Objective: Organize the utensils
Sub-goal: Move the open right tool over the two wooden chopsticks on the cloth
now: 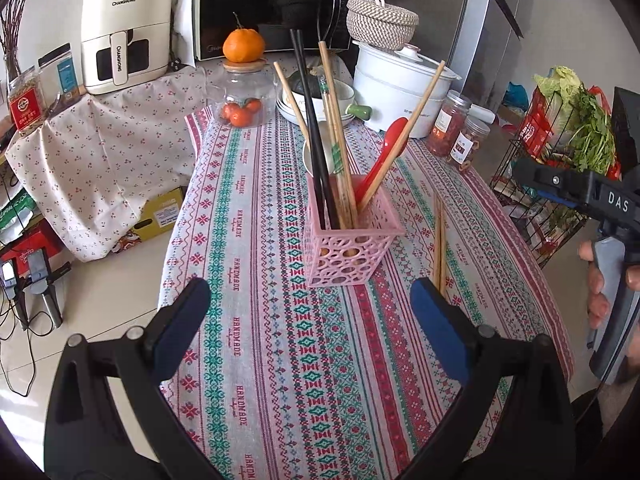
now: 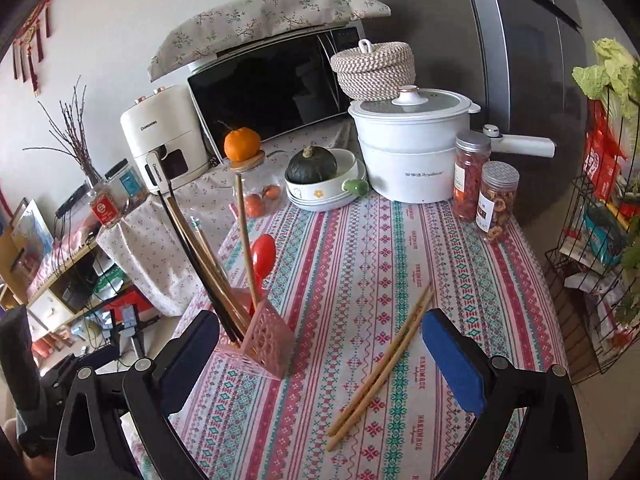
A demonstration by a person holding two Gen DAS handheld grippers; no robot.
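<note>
A pink lattice utensil holder (image 1: 349, 240) stands on the patterned desk (image 1: 280, 360), already crowded with wooden and black chopsticks and a red spoon (image 1: 378, 164), all leaning outward. One loose pair of wooden chopsticks (image 2: 380, 368) lies flat on the cloth just beside the holder, at about its 3 o'clock in the left wrist view. The likely trouble: the holder looks light and top-heavy, so a jaw brushing its leaning sticks could tip it; the thin pair lying flat may also slip or split apart when pinched. The right gripper (image 2: 320, 352) points steeply down at the desk, jaws released wide and empty, the pair lying between them toward 1 o'clock. The left gripper (image 1: 310, 320) hangs likewise tilted down, jaws spread and empty, the holder at 12 o'clock.
</note>
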